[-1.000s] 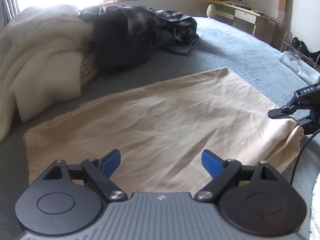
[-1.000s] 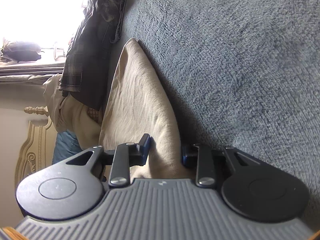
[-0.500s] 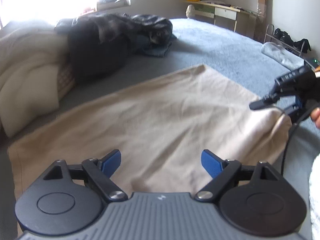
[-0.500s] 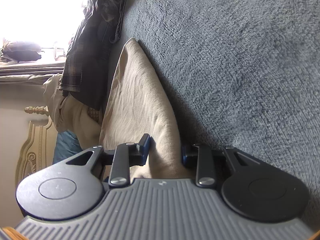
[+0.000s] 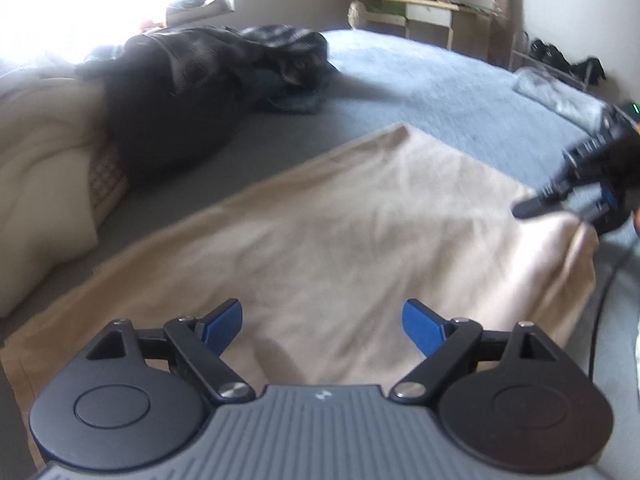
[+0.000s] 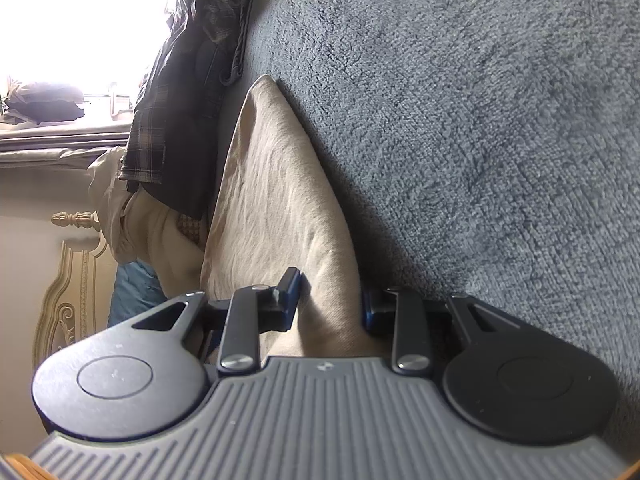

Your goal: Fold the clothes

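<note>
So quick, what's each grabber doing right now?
Left gripper: open, holding nothing, over the beige cloth.
Right gripper: shut on the cloth's corner.

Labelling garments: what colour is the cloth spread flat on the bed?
Plain beige cloth, clearest in the left wrist view.

Two grippers (image 5: 322, 322) (image 6: 330, 300), one beige cloth (image 5: 340, 232), one dark clothes heap (image 5: 200, 76), one cream blanket (image 5: 44, 160), one bed (image 5: 420, 92), one desk (image 5: 420, 8).
</note>
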`<state>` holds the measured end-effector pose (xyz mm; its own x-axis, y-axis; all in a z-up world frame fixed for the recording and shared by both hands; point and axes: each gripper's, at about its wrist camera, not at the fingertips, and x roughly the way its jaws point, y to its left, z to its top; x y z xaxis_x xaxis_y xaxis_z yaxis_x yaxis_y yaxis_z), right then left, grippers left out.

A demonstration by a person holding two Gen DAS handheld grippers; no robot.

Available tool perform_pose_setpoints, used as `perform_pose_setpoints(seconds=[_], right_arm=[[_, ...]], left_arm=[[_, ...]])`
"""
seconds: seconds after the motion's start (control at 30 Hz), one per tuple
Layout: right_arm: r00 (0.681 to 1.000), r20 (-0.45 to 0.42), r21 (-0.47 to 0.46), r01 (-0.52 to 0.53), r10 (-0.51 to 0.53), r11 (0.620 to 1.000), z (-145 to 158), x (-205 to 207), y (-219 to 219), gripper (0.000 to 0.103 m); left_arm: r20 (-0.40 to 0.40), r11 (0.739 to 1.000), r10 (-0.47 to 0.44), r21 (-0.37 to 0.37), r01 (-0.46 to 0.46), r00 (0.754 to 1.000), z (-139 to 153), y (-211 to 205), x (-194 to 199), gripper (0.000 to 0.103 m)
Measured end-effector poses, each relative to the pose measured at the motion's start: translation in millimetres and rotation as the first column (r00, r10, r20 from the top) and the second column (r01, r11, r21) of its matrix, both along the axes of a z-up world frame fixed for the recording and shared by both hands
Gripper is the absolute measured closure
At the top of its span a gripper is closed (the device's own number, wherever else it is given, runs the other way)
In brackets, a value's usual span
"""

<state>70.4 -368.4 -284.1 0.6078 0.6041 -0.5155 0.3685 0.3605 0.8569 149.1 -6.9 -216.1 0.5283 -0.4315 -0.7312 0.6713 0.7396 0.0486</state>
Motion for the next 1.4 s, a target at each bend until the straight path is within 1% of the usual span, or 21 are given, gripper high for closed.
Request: perform_pose_setpoints(seconds=[0.17,0.23,0.27,0.33,0.37,0.5,0.57,0.6,0.63,0.7,0.73,0.9,1.03,1.17,1.3,1.33,1.37,1.4], right_arm=[[1.0,0.004,0.0,-0.004,0.004,1.0,0,0,1,0.075],[1.0,0.007,0.004,-0.006,0.006,1.0,0,0,0,0.075],[1.0,0.009,0.007,-0.007,0.007,1.0,0,0,0,0.075],[1.0,0.009,0.012,-0.006,0.006,1.0,-1,0,0,0.075],[1.0,0.009,0.014,-0.006,0.006,1.0,-1,0,0,0.075],[1.0,0.012,0.019,-0.007,0.007,1.0,-2,0,0,0.075],[1.0,0.017,0.011,-0.013,0.013,1.0,0,0,1,0.075],[1.0,0.019,-0.005,-0.019,0.019,1.0,2,1,1,0.077],[0.999,0.028,-0.034,-0.029,0.03,0.999,6,2,2,0.082],[0.997,0.066,-0.097,-0.043,0.05,0.994,18,3,7,0.088],[0.995,0.087,-0.115,-0.042,0.053,0.992,24,3,9,0.09],[0.984,0.17,-0.139,-0.02,0.044,0.99,47,2,15,0.092],[0.982,0.186,-0.132,-0.006,0.031,0.991,53,0,17,0.093],[0.989,0.147,-0.125,0.0,0.019,0.992,47,-1,15,0.093],[0.996,0.09,-0.112,-0.009,0.019,0.994,36,-3,12,0.089],[0.997,0.073,-0.11,-0.011,0.019,0.994,33,-3,12,0.087],[0.998,0.056,-0.106,-0.013,0.019,0.994,31,-2,12,0.082],[0.999,0.038,-0.099,-0.018,0.022,0.995,28,-2,11,0.079]], left_arm=[[0.035,0.999,0.009,-0.036,-0.008,0.999,5,-15,21,0.015],[0.058,0.999,-0.021,-0.048,0.024,0.998,5,-22,26,0.015],[0.057,0.998,-0.041,-0.049,0.044,0.998,3,-26,29,0.015],[0.021,0.998,-0.06,-0.012,0.06,0.998,-8,-35,38,0.014],[0.014,0.998,-0.06,0.001,0.06,0.998,-12,-39,40,0.012],[0.012,0.998,-0.046,0.036,0.045,0.999,-20,-47,41,0.009],[0.008,0.998,-0.04,0.039,0.04,0.999,-21,-48,41,0.009],[0.007,0.998,-0.04,0.04,0.039,0.999,-21,-48,42,0.009],[0.007,0.998,-0.04,0.041,0.039,0.999,-21,-48,42,0.009],[0.006,0.998,-0.039,0.041,0.038,0.999,-21,-48,41,0.009],[0.006,0.998,-0.039,0.042,0.038,0.999,-21,-48,42,0.009],[0.008,0.998,-0.037,0.044,0.036,0.999,-22,-49,43,0.008],[0.007,0.998,-0.034,0.047,0.034,0.999,-22,-50,42,0.008],[0.011,0.998,-0.032,0.053,0.031,0.999,-22,-51,41,0.008],[0.009,0.998,-0.024,0.062,0.024,1.0,-21,-52,41,0.008],[0.009,0.998,-0.023,0.063,0.023,1.0,-21,-52,41,0.008],[0.008,0.998,-0.023,0.065,0.022,1.0,-21,-52,41,0.008],[0.008,0.998,-0.022,0.066,0.022,1.0,-21,-52,40,0.008]])
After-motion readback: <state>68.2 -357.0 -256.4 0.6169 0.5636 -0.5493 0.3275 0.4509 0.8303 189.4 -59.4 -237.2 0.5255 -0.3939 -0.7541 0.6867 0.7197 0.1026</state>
